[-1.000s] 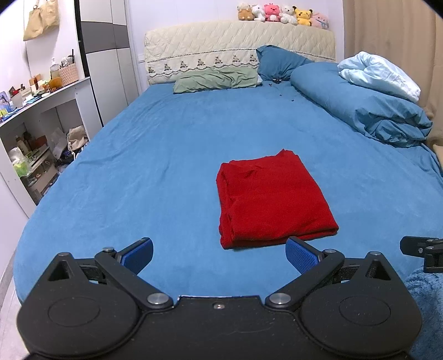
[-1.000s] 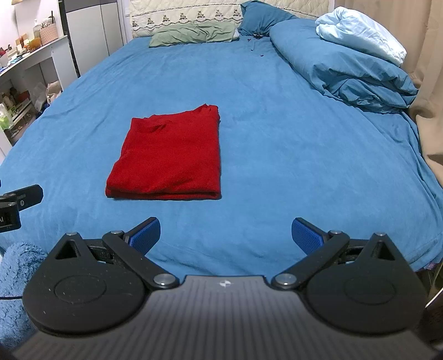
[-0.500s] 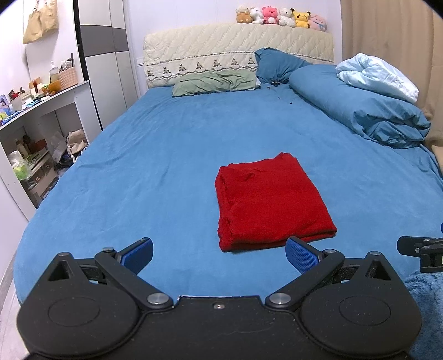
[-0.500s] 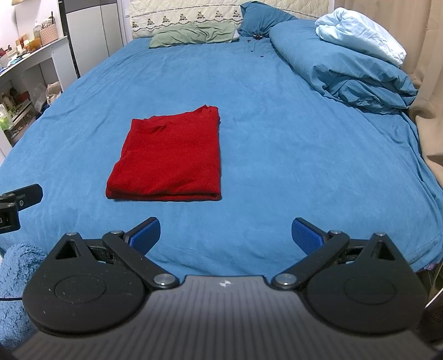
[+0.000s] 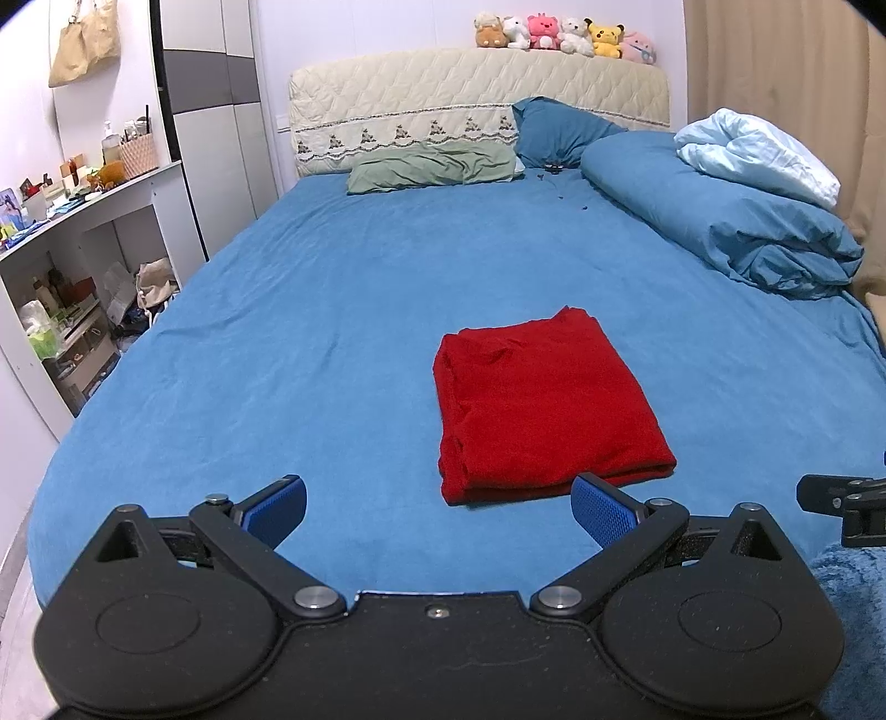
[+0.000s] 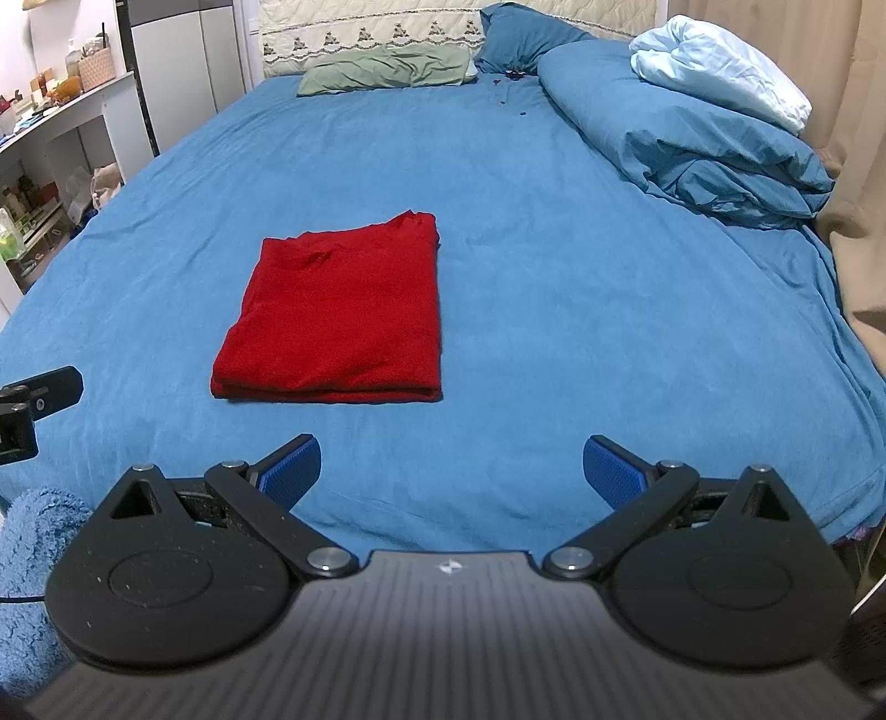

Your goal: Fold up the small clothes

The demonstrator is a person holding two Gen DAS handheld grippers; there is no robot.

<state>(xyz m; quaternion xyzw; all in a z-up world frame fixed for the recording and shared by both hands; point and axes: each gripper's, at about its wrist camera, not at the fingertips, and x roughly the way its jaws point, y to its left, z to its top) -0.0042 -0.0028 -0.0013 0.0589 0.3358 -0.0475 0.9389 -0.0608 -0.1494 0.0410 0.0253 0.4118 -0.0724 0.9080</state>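
Item: red cloth (image 5: 545, 407), one piece. Lies flat on the bed (image 5: 343, 332) as a layered rectangle, edges roughly squared, doubled edge nearest the fingers; judged already folded, or one fold short of done, which would explain both tools standing off it.

Left gripper (image 5: 438, 507): blue pads spread wide, nothing between them. Cloth sits ahead, just beyond the right-hand pad (image 5: 601, 509), not touched.

Right gripper (image 6: 451, 468): pads likewise spread and bare. Cloth (image 6: 338, 321) sits ahead and left of the left-hand pad (image 6: 290, 468), apart from it.

Surroundings: duvet (image 5: 720, 221) heaped far ahead to the right, pale bedding (image 5: 758, 155) on top; green pillow (image 5: 432, 171) and headboard (image 5: 476, 105) far ahead; plush toys (image 5: 562, 36) along its top; shelves (image 5: 72, 310) off to the left.

Obstructions: none between pads and cloth; open sheet all round. Fuzzy blue sleeve (image 6: 33, 565) shows beside the right tool, clear of the work.
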